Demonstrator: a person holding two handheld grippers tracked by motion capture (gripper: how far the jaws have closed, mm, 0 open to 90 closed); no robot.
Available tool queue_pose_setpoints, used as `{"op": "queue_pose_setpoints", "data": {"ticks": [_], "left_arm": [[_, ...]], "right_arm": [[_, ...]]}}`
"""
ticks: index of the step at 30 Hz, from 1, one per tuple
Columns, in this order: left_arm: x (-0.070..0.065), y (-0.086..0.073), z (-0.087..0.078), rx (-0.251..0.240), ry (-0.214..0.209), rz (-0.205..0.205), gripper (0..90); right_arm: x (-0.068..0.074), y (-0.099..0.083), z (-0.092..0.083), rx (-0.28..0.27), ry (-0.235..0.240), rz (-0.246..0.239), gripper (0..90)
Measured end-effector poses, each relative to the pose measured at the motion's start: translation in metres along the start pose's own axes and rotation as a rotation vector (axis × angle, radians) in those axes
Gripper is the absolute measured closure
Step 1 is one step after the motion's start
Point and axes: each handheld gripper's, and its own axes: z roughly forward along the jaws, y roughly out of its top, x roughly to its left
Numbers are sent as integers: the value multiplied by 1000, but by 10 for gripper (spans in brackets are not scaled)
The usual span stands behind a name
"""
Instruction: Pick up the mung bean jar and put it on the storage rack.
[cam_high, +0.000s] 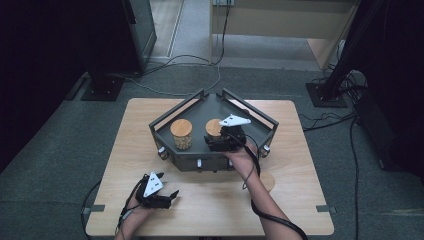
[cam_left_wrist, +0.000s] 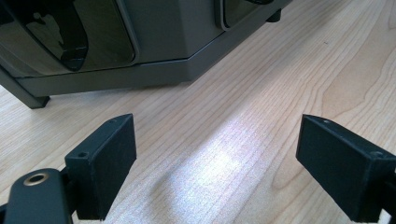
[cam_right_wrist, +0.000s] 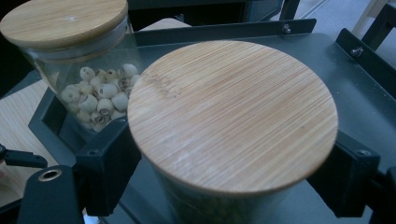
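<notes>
Step looks like release/grasp of the round bamboo-lidded glass jar (cam_right_wrist: 232, 116) at frame centre on the dark grey metal tray (cam_right_wrist: 355, 88): right gripper (cam_right_wrist: 224, 172) jaws spread round it w/o pinching, left gripper (cam_left_wrist: 215, 168) spread, empty, lower-left on the light wood table (cam_left_wrist: 261, 93); next calls for backing off or squeezing.

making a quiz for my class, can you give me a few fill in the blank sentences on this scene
1. Both jars stand on a dark grey ____ on the table.
2. Each jar has a round ____ lid.
3. The right gripper has its jaws either side of the jar on the ____ in the high view.
4. The left gripper has only bare ____ between its jaws.

Missing words: tray; wooden; right; table
</notes>
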Motion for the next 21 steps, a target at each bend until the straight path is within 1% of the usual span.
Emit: {"op": "queue_pose_setpoints", "data": {"ticks": [3, 10, 21], "left_arm": [[0, 0, 0, -1, 0, -3, 121], [0, 0, 0, -1, 1, -3, 121], [-1, 0, 0, -2, 4, -6, 121]], "right_arm": [[0, -1, -3, -4, 2, -1, 174], [-1, -4, -10, -5, 8, 13, 171], [0, -12, -20, -14, 13, -2, 171]]}}
